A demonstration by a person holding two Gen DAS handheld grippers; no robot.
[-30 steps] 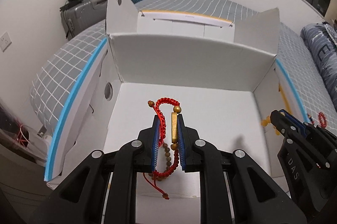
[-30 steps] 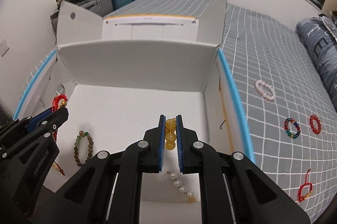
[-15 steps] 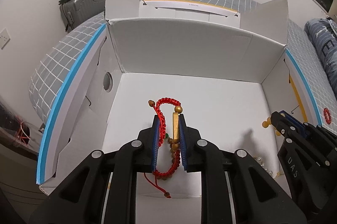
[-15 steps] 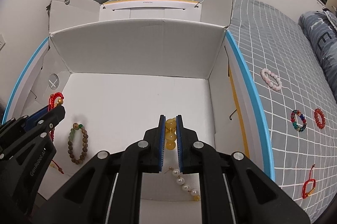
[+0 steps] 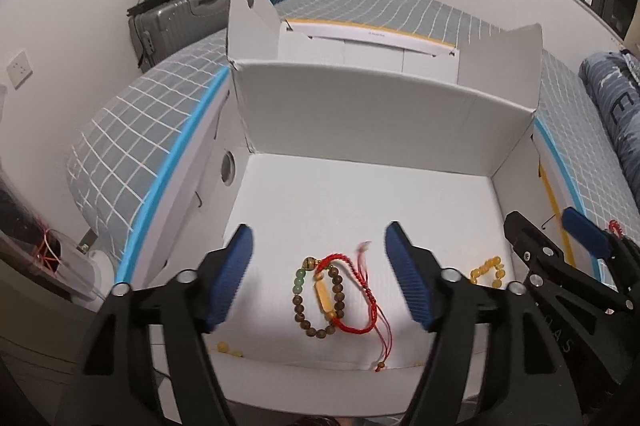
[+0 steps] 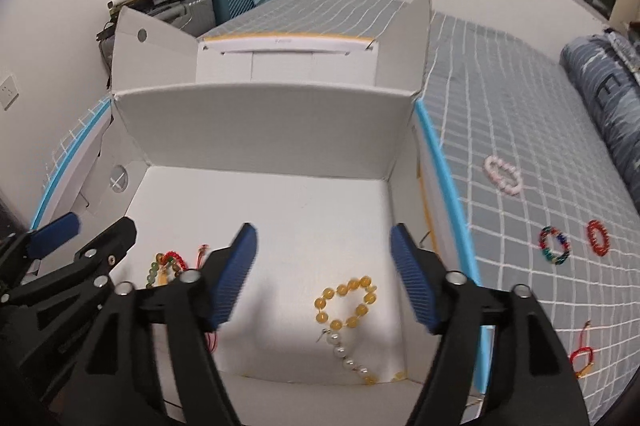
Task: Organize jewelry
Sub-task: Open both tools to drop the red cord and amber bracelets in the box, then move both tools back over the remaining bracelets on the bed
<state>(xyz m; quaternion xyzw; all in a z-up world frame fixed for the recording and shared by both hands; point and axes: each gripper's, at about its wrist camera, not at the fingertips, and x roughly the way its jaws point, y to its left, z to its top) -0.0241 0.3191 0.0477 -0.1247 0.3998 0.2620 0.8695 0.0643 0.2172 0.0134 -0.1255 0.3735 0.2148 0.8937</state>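
Both claws now stand wide apart over the white cardboard box (image 5: 360,114) on the bed (image 6: 520,98), and the pieces they gripped half a second ago lie loose on the box floor. Between and just below the spread fingers of the left claw (image 5: 318,282), the red cord bracelet (image 5: 360,290) with its gold bar rests across a brown bead bracelet (image 5: 316,300), the two touching and overlapping. Under the right claw (image 6: 324,274), the yellow bead bracelet (image 6: 350,302) sits in a rough loop, with a short pearl strand (image 6: 348,354) trailing from it toward the near wall of the box.

The release means two more items are put away, by the look of it, and both claws are free for another pick.

Work remains off to the right of the right claw, out on the checked bedcover: a pink bead bracelet (image 6: 503,175), a multicoloured bracelet (image 6: 554,245), a red bead bracelet (image 6: 599,238) and, nearer the foot of the view, a red cord piece (image 6: 582,358). All four lie well apart from the box, so the sorting appears roughly half done.
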